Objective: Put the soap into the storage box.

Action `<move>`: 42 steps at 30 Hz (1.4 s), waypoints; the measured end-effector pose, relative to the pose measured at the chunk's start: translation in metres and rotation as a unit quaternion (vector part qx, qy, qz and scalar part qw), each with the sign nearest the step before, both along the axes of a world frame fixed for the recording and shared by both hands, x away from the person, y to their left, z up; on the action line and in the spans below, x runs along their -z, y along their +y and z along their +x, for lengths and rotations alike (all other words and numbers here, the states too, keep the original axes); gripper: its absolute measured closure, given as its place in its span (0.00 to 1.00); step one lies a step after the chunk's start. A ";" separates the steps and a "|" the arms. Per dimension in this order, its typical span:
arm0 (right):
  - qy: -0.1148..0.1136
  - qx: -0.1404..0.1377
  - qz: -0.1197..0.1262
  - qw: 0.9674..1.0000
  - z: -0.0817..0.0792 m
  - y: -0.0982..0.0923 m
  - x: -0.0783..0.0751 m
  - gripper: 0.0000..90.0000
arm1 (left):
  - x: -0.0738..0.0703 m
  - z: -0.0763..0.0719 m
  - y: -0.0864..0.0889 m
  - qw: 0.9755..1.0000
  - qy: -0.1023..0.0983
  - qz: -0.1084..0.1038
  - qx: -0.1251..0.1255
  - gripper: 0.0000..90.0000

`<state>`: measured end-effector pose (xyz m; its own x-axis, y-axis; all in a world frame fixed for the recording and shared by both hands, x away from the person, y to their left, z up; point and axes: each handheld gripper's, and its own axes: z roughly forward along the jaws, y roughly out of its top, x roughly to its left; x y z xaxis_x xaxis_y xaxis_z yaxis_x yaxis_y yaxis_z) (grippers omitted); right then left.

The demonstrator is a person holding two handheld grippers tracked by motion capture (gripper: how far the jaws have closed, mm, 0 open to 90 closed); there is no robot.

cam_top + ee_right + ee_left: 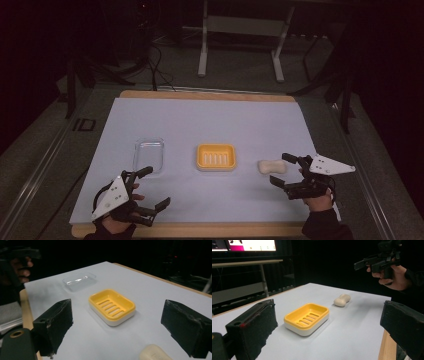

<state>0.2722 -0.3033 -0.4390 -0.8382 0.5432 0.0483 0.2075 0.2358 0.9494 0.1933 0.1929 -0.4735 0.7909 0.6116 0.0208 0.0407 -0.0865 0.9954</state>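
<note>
While the person's left hand (pixel 117 212) sits at the lower left of the high view, the left gripper (pixel 148 189) it holds has its jaws spread wide with nothing between them, one pointing toward the clear lid and the other lying low near the front edge of the table (pixel 200 230). Just up and right of that gripper, the clear plastic lid (pixel 149 154) lies flat on the pale blue sheet (pixel 210 120); in the right gripper view it appears at the upper left, though whether it is a lid or a shallow tray is hard to judge from its faint outline. At the centre of the high view stands the yellow soap dish (pixel 216 157), its slotted yellow insert seated in a white base, well apart from the lid. Right of the dish, and clear of it, lies the cream soap bar (pixel 272 166), resting on the sheet. At the lower right, the right gripper (pixel 283 170) is held by the right hand (pixel 315 197) with its jaws also wide apart and empty, the bar lying just beside their tips, roughly in line with the gap between them. In the right gripper view the bar sits at the bottom edge between the two black pads (pixel 56 325).
</note>
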 end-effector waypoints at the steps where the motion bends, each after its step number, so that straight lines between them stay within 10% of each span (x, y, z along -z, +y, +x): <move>1: 0.000 0.000 0.000 1.000 0.000 0.000 0.000 0.11 | 0.000 0.000 0.000 1.000 0.000 0.000 0.000 0.01; 14: 0.003 -0.043 -0.044 0.998 0.009 0.001 -0.008 0.11 | 0.001 0.000 -0.001 1.000 -0.001 0.012 -0.002 0.01; 30: 0.050 -0.120 -0.137 0.982 0.014 0.009 -0.021 0.11 | 0.002 0.000 -0.001 1.000 0.001 0.019 -0.007 0.01; 42: 0.085 -0.150 -0.267 0.948 0.016 0.026 -0.022 0.12 | 0.004 0.001 -0.003 1.000 0.005 0.030 0.001 0.01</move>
<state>0.2887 -0.2775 -0.4168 -0.9637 0.2666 -0.0174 0.1949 0.7463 0.6364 0.1943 0.1900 -0.4770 0.7922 0.6083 0.0489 0.0509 -0.1457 0.9880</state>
